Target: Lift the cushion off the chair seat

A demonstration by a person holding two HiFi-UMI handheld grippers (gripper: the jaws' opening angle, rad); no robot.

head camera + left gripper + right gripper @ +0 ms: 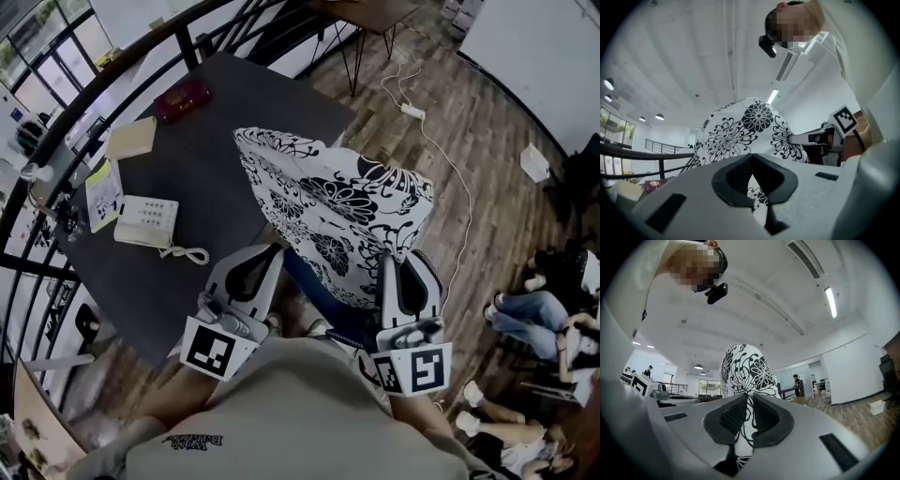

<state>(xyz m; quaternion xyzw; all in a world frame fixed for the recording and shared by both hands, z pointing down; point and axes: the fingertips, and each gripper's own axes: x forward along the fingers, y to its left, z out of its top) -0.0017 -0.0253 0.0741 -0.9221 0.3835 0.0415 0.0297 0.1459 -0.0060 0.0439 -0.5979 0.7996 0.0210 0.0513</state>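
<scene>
The cushion (337, 202), white with black flower print, hangs in the air in front of me, over the edge of the dark table. My left gripper (277, 247) is shut on its lower left edge. My right gripper (394, 255) is shut on its lower right corner. In the left gripper view the cushion (740, 129) rises above the left gripper (751, 183), whose pads pinch the fabric. In the right gripper view the right gripper (749, 420) squeezes a fold of the cushion (743, 369). A dark blue surface (314, 286) shows under the cushion; the chair seat is hidden.
The dark table (225, 122) carries a white desk phone (145, 223), a leaflet (103, 192), a tan box (131, 138) and a red box (181, 98). A black railing (56, 141) curves along the left. People sit at the right (548, 314). A white cable (427, 131) lies on the wooden floor.
</scene>
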